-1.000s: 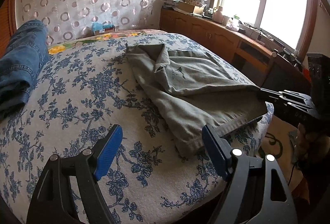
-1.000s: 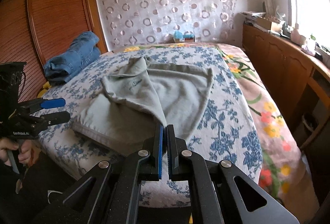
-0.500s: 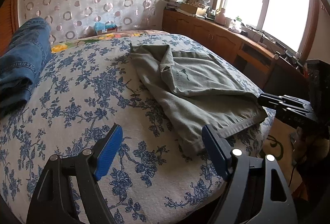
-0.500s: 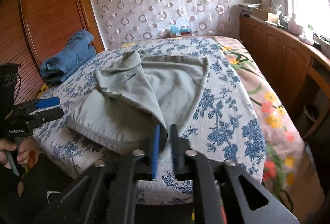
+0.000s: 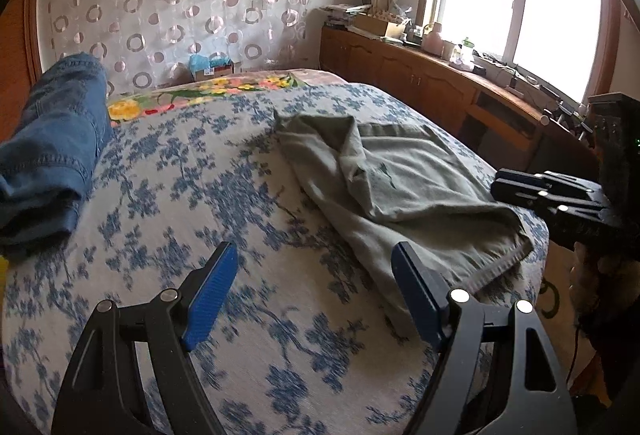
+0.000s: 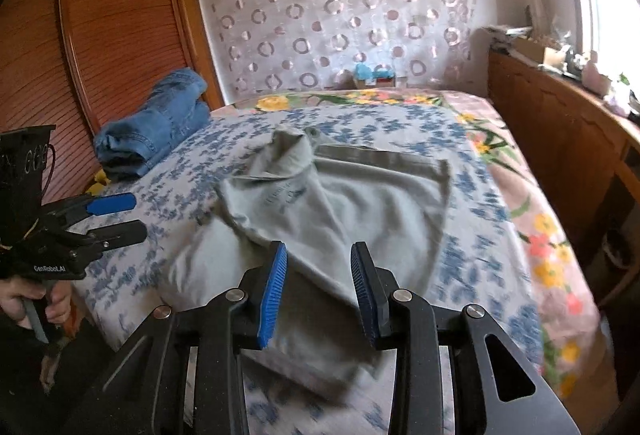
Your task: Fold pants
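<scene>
Two hand-held grippers hover over the bed (image 5: 248,315). Grey-green pants (image 6: 360,203) lie partly folded on the flowered bedspread near its front edge. Left hand-held gripper (image 5: 312,289) is spread wide with nothing in it. Right hand-held gripper (image 6: 319,291) is opening, pads clear of the cloth below. Folded jeans (image 6: 160,123) rest by the wardrobe (image 6: 100,35).

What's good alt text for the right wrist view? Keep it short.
The right gripper, jaws opening with nothing pinched, hangs over grey-green pants lying partly folded on a blue-flowered bedspread. At the left edge the left gripper is open, and folded jeans sit by a wooden headboard.
</scene>
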Demonstrator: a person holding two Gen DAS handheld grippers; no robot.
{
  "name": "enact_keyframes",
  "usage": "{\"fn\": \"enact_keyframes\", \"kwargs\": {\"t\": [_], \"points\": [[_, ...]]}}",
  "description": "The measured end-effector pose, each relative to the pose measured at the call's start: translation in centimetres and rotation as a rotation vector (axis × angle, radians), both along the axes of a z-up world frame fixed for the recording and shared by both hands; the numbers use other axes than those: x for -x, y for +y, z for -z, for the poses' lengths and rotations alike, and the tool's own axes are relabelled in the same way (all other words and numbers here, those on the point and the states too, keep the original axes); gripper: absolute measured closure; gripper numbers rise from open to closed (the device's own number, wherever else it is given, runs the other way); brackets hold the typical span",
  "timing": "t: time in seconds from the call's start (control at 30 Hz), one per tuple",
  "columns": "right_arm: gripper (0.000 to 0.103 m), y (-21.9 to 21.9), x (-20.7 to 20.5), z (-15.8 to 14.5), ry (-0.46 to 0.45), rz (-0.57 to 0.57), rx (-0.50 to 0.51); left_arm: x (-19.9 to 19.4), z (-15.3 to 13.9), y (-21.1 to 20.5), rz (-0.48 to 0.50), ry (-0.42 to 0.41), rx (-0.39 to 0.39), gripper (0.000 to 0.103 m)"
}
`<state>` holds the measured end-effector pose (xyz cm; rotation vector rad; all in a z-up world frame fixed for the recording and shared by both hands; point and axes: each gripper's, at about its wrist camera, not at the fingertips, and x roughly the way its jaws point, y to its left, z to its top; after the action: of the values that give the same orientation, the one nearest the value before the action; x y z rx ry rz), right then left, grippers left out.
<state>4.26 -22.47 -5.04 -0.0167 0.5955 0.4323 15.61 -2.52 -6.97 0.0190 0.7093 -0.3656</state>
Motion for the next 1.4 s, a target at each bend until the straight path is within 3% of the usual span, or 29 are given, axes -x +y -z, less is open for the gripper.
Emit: {"fn": "enact_keyframes", "kwargs": {"t": [0.47,1.03,1.1,1.4], "points": [[0.068,3.5,-6.4,-0.1,0.067,-0.104,0.031,-3.9,-0.1,1.8,-0.018,-0.004,-0.038,0.023],[0.068,6.3,-9.2,0.0,0.111,-0.183,0.069,-5.3,1.6,2.8,-0.023,0.039,-0.031,0.023],[0.094,6.2,-9.6,-0.1,0.097,-0.177,0.087,-5.3,1.6,2.9,-0.022,0.041,-0.03,0.023],[0.099,3.8,-10.5,-2.7,0.05,-0.144,0.108,-5.7,1.6,2.4,-0.013,0.049,-0.038,0.023]]}}
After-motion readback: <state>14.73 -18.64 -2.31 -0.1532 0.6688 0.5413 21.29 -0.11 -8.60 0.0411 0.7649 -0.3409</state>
